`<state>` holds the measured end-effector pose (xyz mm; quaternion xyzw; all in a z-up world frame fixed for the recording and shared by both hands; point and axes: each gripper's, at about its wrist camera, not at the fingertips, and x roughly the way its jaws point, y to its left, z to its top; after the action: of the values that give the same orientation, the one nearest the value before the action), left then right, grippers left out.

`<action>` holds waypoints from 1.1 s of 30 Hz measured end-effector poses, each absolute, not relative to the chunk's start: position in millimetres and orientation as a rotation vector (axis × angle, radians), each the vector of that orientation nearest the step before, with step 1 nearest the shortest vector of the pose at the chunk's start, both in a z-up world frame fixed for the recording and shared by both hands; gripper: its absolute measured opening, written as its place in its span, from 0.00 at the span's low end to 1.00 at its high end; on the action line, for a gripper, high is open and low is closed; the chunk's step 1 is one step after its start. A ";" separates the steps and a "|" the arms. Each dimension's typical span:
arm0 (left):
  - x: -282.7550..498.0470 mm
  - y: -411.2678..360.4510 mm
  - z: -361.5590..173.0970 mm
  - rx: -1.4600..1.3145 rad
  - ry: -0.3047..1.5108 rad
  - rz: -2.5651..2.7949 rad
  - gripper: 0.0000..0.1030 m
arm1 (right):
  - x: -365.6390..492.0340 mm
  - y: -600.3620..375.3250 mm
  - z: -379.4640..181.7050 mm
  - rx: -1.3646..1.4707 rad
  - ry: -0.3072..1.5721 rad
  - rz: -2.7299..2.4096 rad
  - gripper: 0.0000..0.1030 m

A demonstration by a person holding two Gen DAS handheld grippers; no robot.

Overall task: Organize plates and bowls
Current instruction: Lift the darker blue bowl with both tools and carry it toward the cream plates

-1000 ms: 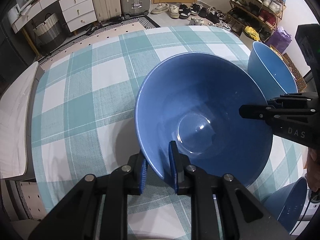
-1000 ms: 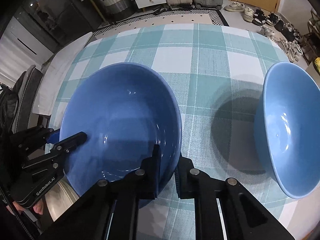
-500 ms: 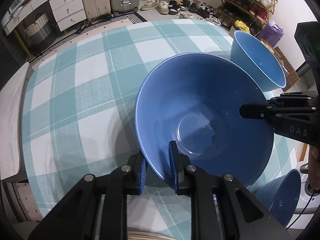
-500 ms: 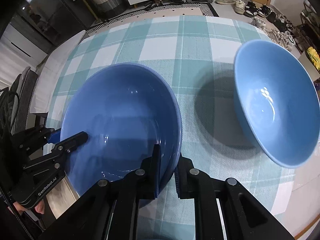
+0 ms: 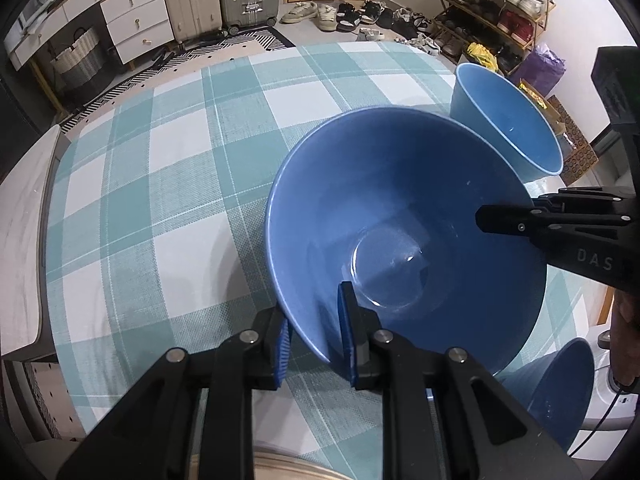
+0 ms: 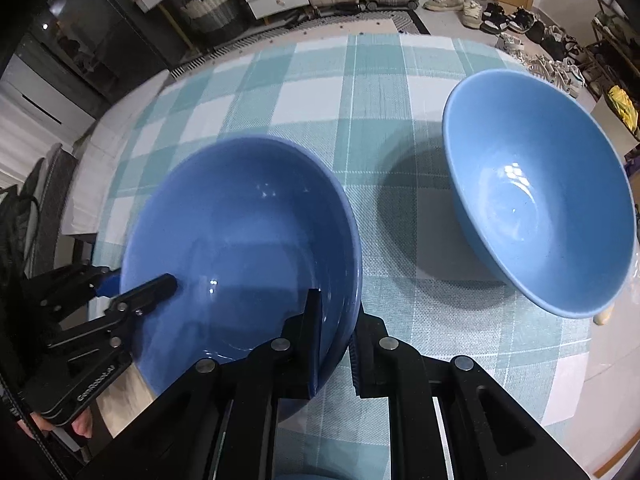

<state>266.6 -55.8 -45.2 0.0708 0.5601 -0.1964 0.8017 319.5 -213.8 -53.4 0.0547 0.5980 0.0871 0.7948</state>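
Observation:
A dark blue bowl (image 5: pixel 404 232) is held above the checked tablecloth by both grippers. My left gripper (image 5: pixel 316 332) is shut on its near rim, one finger inside and one outside. My right gripper (image 6: pixel 334 340) is shut on the opposite rim; it also shows in the left wrist view (image 5: pixel 560 228). In the right wrist view the same bowl (image 6: pixel 240 240) fills the lower left, with the left gripper (image 6: pixel 120 292) at its far rim. A lighter blue bowl (image 6: pixel 536 188) stands on the table to the right, also seen in the left wrist view (image 5: pixel 504 116).
Another dark blue bowl (image 5: pixel 556 396) shows at the lower right of the left wrist view, beyond the table edge. The table (image 5: pixel 160 184) carries a teal and white checked cloth. A bench (image 5: pixel 20 232) runs along its left side. Drawers, suitcases and shoe racks stand behind.
Both grippers have moved with the dark bowl: the light blue bowl first shifted left in both views, and in the right wrist view it now sits closer to the held bowl.

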 end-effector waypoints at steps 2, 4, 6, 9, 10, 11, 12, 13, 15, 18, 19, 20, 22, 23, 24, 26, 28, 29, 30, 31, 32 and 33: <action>263.2 -56.3 -40.1 0.151 1.193 -0.423 0.18 | 314.7 -213.6 -45.3 0.110 1.265 0.184 0.12; 258.4 -57.0 -32.8 0.151 1.181 -0.423 0.18 | 308.9 -214.1 -36.9 0.108 1.246 0.182 0.12; 253.6 -58.0 -26.0 0.154 1.178 -0.430 0.18 | 304.6 -215.0 -31.1 0.113 1.234 0.181 0.12; 246.8 -58.9 -14.7 0.147 1.167 -0.447 0.18 | 295.2 -218.3 -20.3 0.127 1.212 0.176 0.12; 244.2 -59.9 -11.3 0.149 1.161 -0.449 0.18 | 292.7 -219.0 -17.6 0.129 1.209 0.175 0.12; 242.0 -61.2 -8.5 0.154 1.156 -0.450 0.18 | 289.0 -220.1 -13.2 0.131 1.203 0.172 0.12; 237.7 -62.6 -4.3 0.161 1.147 -0.449 0.18 | 285.2 -220.9 -8.8 0.131 1.194 0.168 0.12; 235.5 -63.8 -1.3 0.164 1.141 -0.448 0.18 | 280.1 -220.9 -2.9 0.124 1.184 0.164 0.12; 227.8 -65.9 5.7 0.172 1.125 -0.449 0.18 | 271.0 -221.4 7.4 0.118 1.160 0.157 0.12; 214.4 -69.3 15.3 0.172 1.106 -0.463 0.19 | 254.9 -224.8 23.8 0.125 1.126 0.148 0.12; 211.1 -70.3 17.8 0.174 1.102 -0.466 0.19 | 248.0 -226.1 29.6 0.124 1.113 0.142 0.12; 205.2 -71.6 21.4 0.176 1.093 -0.470 0.19 | 243.4 -227.3 33.0 0.124 1.106 0.140 0.12; 195.9 -75.1 26.5 0.185 1.080 -0.480 0.19 | 229.2 -228.9 41.5 0.122 1.088 0.129 0.12; 190.7 -76.8 28.7 0.189 1.077 -0.486 0.19 | 223.7 -229.8 43.9 0.121 1.084 0.125 0.12; 187.0 -78.2 30.0 0.191 1.076 -0.490 0.20 | 217.0 -231.1 46.4 0.120 1.082 0.120 0.12; 178.4 -81.7 32.0 0.194 1.074 -0.501 0.20 | 205.0 -233.8 49.6 0.122 1.082 0.115 0.12; 168.1 -86.3 32.9 0.197 1.072 -0.513 0.20 | 192.2 -237.2 50.8 0.120 1.083 0.103 0.12; 163.1 -88.4 33.3 0.200 1.069 -0.520 0.20 | 185.0 -238.5 51.8 0.114 1.083 0.099 0.12; 158.7 -90.2 33.7 0.201 1.066 -0.526 0.20 | 177.5 -240.4 52.8 0.111 1.080 0.093 0.12; 152.4 -92.9 33.7 0.206 1.063 -0.534 0.20 | 170.6 -242.5 53.9 0.112 1.074 0.087 0.12; 147.4 -95.0 33.8 0.208 1.062 -0.538 0.20 | 163.2 -244.6 55.4 0.113 1.067 0.083 0.12; 143.5 -96.9 34.2 0.208 1.059 -0.543 0.20 | 155.5 -247.2 56.6 0.115 1.062 0.081 0.12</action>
<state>143.5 -96.9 34.2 0.0980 0.4977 -0.2554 0.8231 155.5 -247.2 56.6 0.0550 0.5060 0.0384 0.8599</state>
